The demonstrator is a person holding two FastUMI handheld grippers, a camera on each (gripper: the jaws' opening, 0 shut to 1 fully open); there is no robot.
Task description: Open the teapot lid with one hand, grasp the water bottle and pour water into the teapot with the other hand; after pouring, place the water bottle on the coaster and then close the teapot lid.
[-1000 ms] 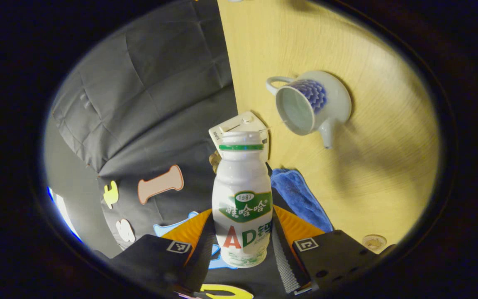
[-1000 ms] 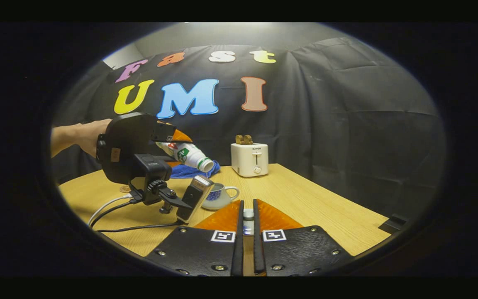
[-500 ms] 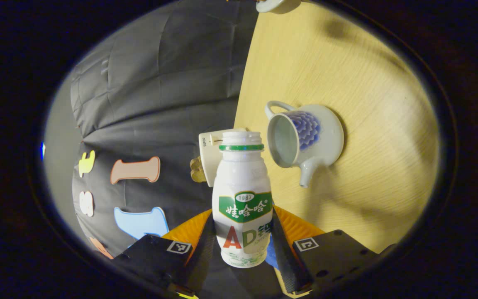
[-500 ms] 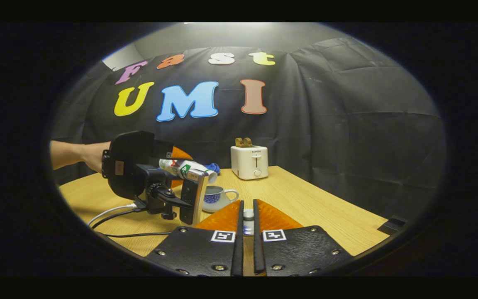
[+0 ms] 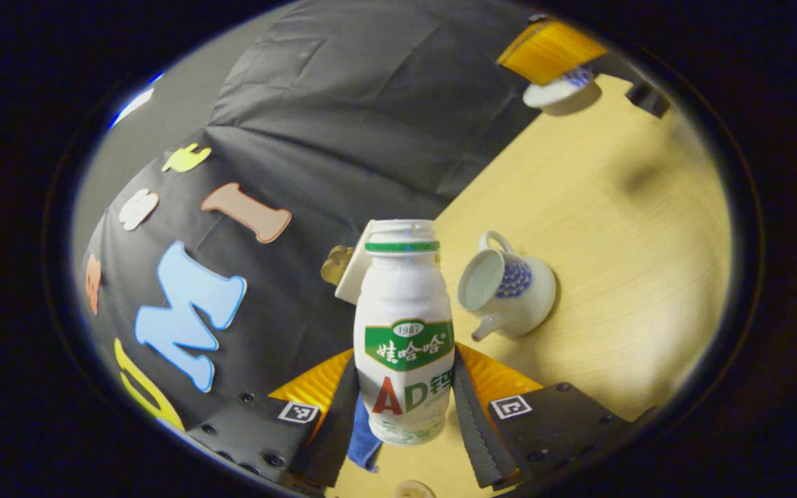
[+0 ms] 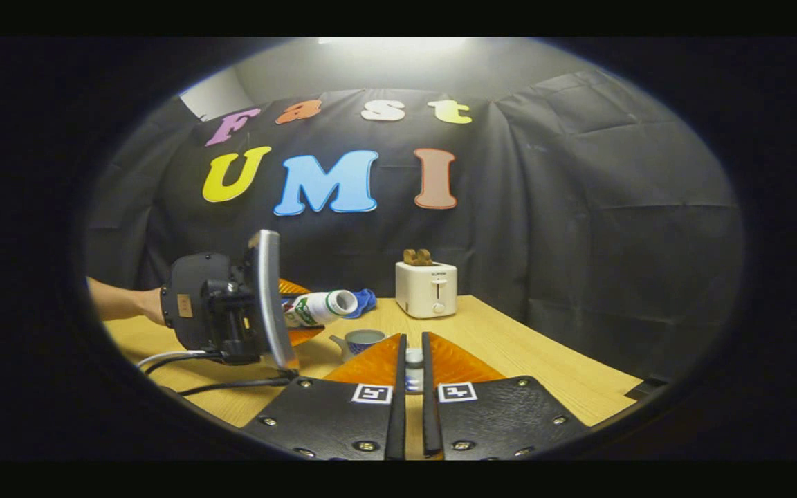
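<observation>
Currently: left gripper [image 5: 405, 408] pinching bottle [image 5: 405, 332], frame centre, lying nearly level; open teapot [image 5: 507, 294] right of it on counter [image 5: 613, 228]. Right gripper [image 6: 410, 377] pinching lid [image 6: 413, 359]. Keep your bottle mouth over the opening.

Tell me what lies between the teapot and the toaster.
Bare tabletop in the right gripper view; nothing stands between the teapot and the toaster.

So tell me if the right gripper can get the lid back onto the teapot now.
Probably yes: the teapot stands open, and the water bottle in the left gripper hangs beside its mouth, not over it.
</observation>
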